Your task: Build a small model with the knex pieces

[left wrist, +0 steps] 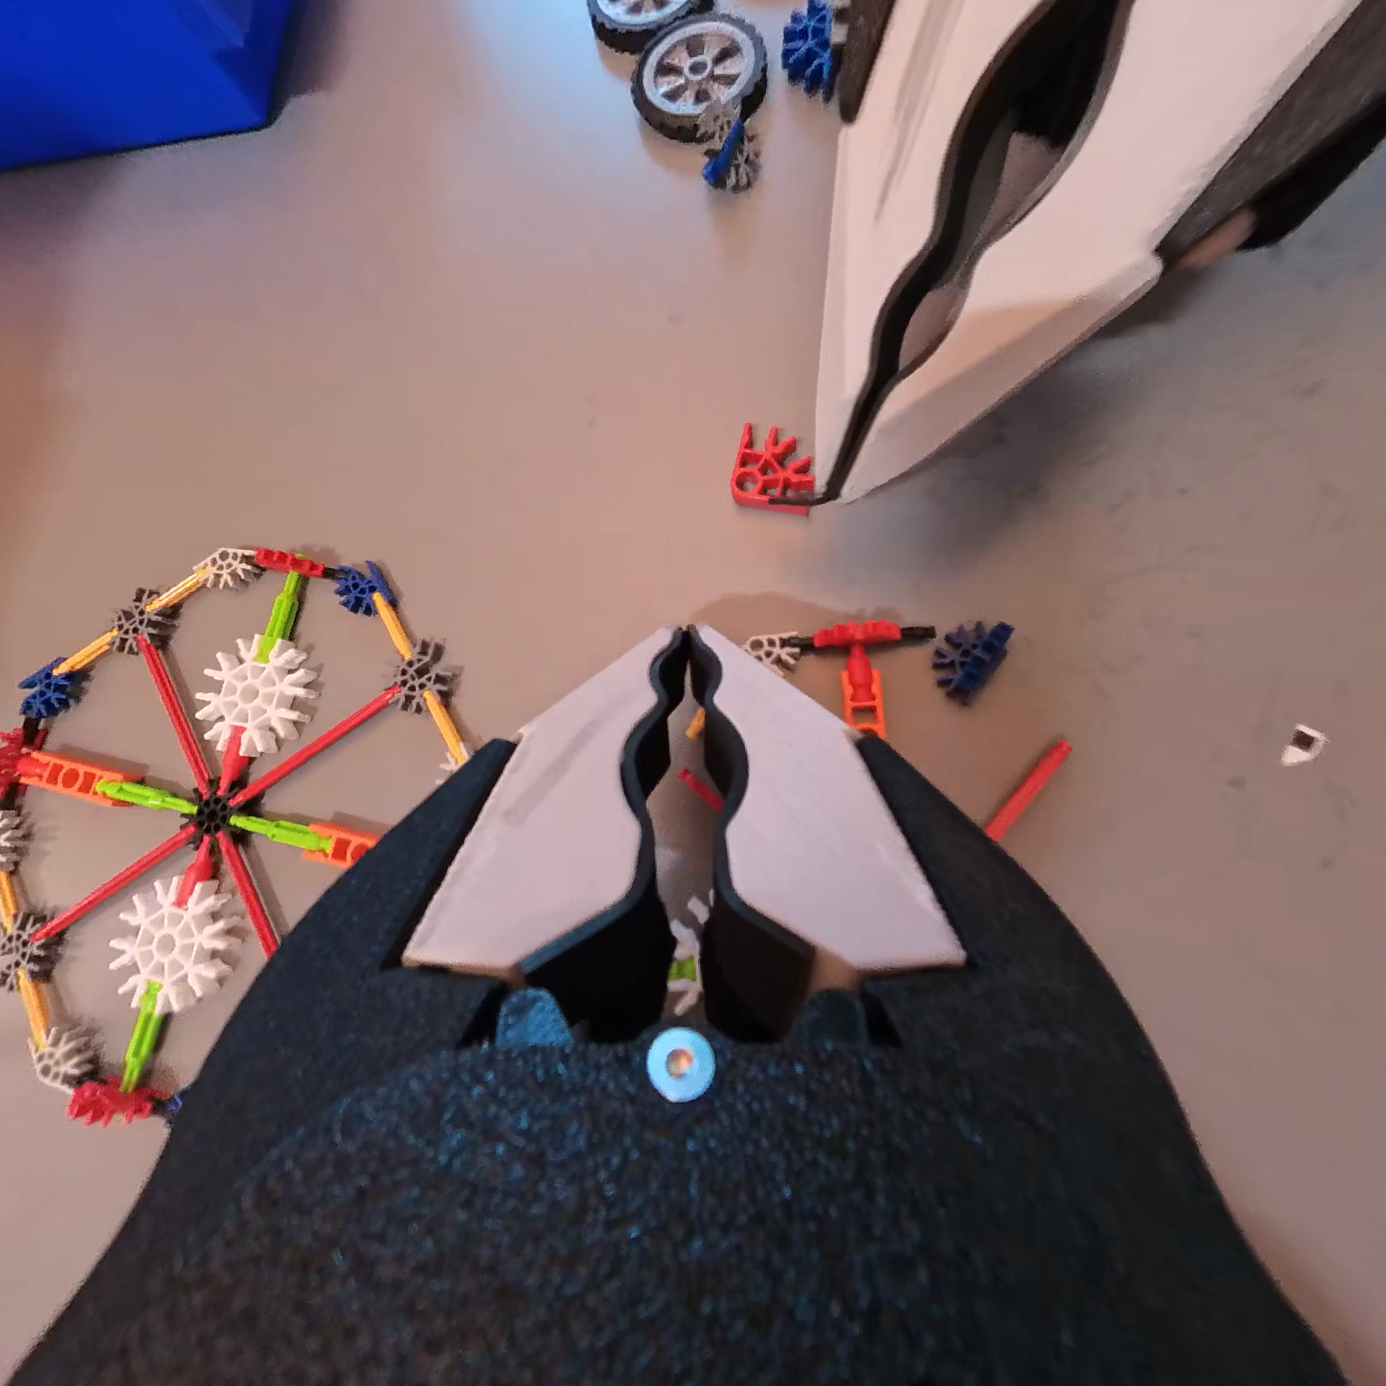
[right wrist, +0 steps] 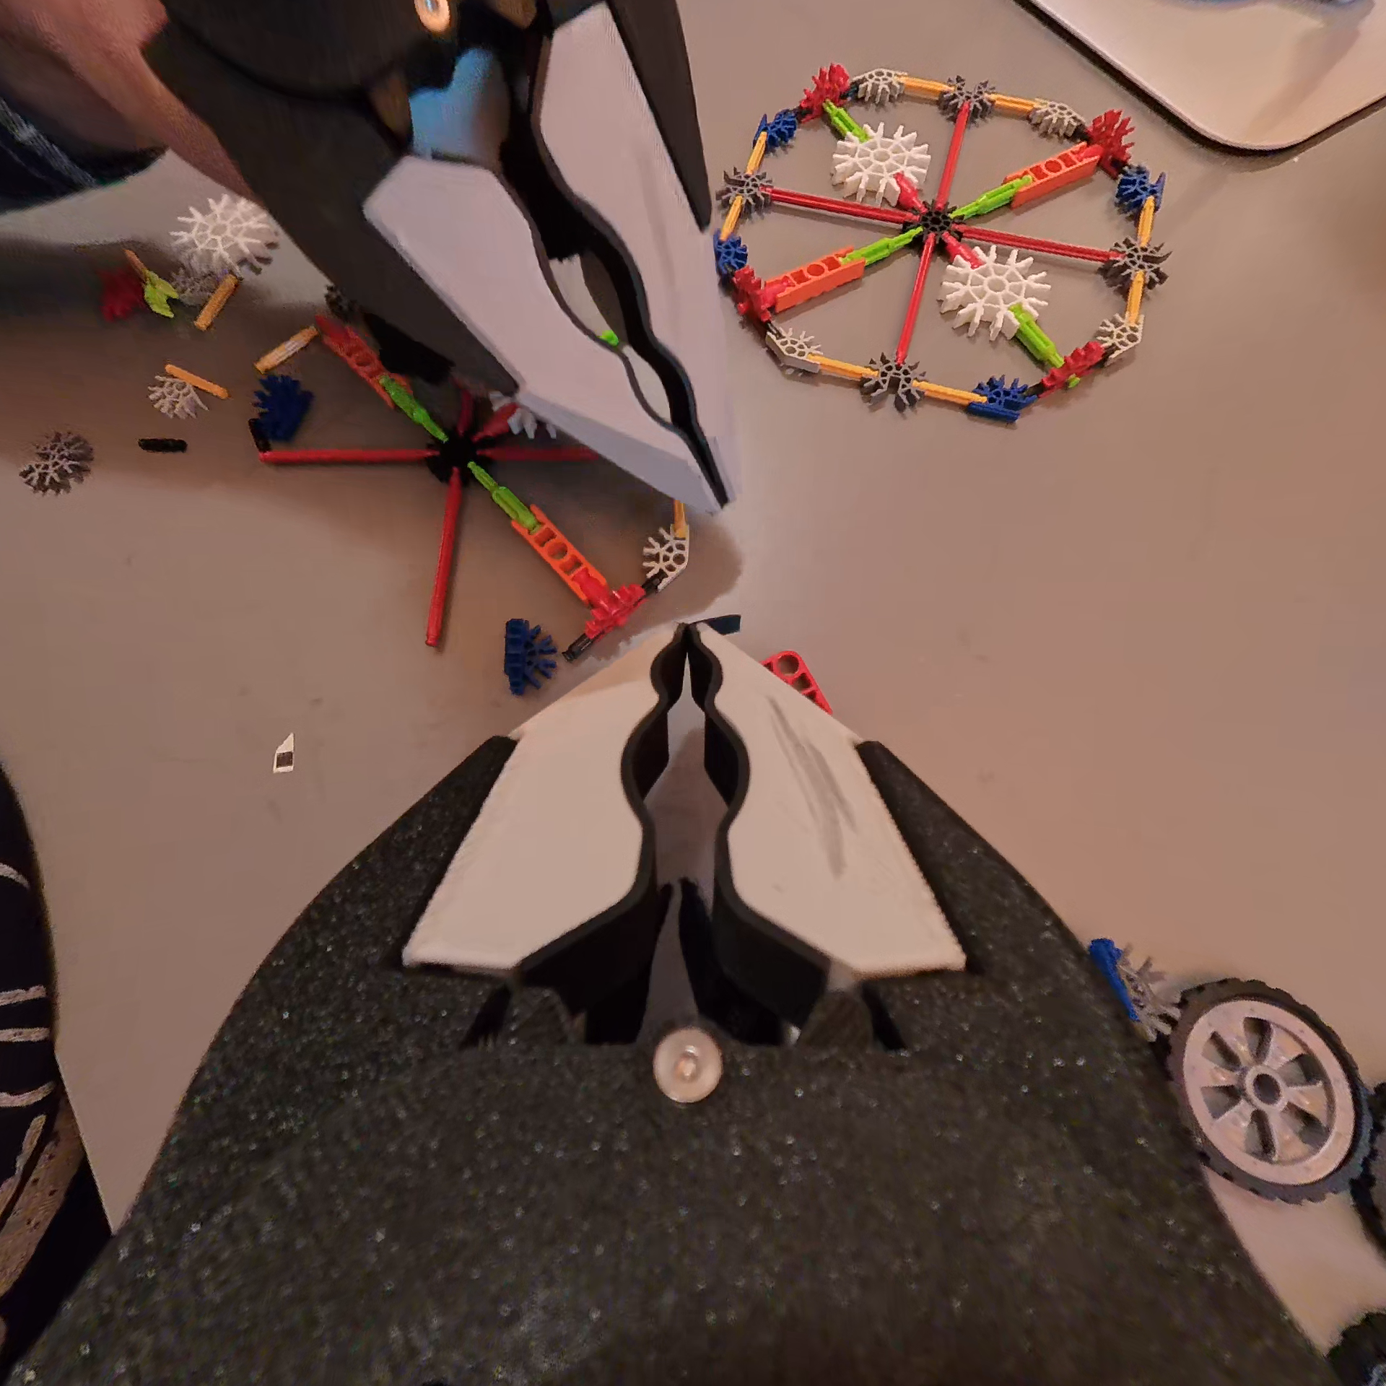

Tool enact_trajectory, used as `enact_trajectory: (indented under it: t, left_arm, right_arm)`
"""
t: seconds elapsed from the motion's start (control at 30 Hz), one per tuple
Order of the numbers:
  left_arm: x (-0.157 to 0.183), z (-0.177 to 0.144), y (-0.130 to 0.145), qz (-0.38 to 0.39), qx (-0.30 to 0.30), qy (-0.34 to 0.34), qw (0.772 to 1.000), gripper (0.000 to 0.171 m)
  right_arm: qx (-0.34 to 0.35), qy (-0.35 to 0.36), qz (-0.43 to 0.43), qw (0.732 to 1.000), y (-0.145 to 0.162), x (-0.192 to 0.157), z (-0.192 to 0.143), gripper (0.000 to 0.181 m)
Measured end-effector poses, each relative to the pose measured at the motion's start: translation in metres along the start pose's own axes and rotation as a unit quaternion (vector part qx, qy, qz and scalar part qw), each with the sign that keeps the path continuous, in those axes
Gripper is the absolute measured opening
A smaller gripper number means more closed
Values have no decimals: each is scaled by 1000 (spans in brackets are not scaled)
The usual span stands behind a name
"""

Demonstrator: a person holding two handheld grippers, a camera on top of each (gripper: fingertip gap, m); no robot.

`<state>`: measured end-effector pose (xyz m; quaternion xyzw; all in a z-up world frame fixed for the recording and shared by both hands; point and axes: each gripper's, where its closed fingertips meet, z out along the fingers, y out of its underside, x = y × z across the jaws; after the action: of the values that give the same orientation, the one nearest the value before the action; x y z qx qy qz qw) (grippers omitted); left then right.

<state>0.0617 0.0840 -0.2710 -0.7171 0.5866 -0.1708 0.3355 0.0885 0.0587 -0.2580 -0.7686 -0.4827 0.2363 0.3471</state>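
Right gripper [right wrist: 688,631] pinching black rod [left wrist: 796,497]

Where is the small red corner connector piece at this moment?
In the left wrist view, the red corner connector lies flat on the table, upper right of centre, with the right gripper closed on its edge.

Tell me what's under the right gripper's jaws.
A red corner connector lies on the table at the right gripper tip. The closed jaws pinch a short black rod plugged into its edge. From the right wrist view the jaws cover most of the connector.
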Motion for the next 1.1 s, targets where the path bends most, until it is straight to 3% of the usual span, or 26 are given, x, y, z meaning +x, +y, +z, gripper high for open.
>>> enact_trajectory:
  t: [0.77,0.93,1.1]
  left_arm:
    - [13,0,16,51,-36,3,998,0]
    - [8,-14,7,17,-5,4,1000,0]
    - [10,-20,14,19,-23,17,999,0]
  right_arm:
    - [5,-5,0,1000,4,-1,2,0]
    - [8,-6,1,1000,5,-2,1,0]
    - [9,-9,0,1000,5,-3,2,0]
